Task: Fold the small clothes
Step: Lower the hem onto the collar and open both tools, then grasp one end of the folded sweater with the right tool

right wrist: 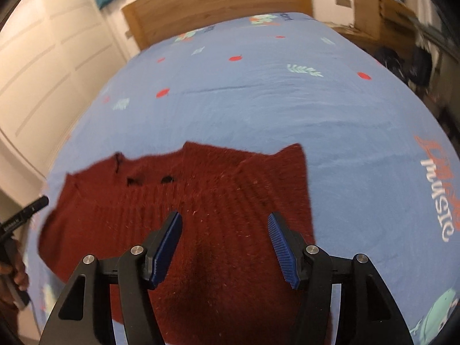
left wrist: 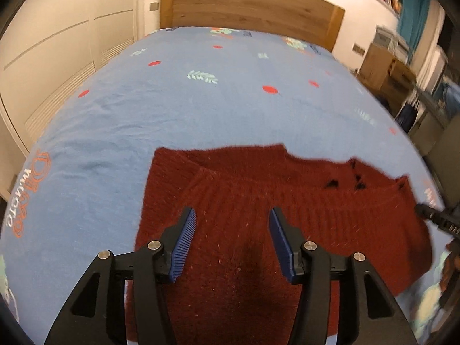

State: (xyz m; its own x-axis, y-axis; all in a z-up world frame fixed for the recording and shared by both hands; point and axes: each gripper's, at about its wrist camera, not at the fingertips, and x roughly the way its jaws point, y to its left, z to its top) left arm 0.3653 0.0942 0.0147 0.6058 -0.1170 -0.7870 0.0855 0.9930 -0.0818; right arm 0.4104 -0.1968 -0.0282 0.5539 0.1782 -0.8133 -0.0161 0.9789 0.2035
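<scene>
My left claw point(left wrist: 233, 215) and right claw point(right wrist: 225, 220) both hang spread and empty over the red sweater point(left wrist: 258, 215), which lies partly folded on the bed point(left wrist: 172, 109). I judge I'm between folds; next I should pinch the near edge with both claws.

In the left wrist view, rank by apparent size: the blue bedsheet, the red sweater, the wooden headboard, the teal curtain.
1. blue bedsheet
2. red sweater, though it lies nearest the camera, which inflates it
3. wooden headboard
4. teal curtain, far off and cut by the frame edge, so its true size is unsure
</scene>
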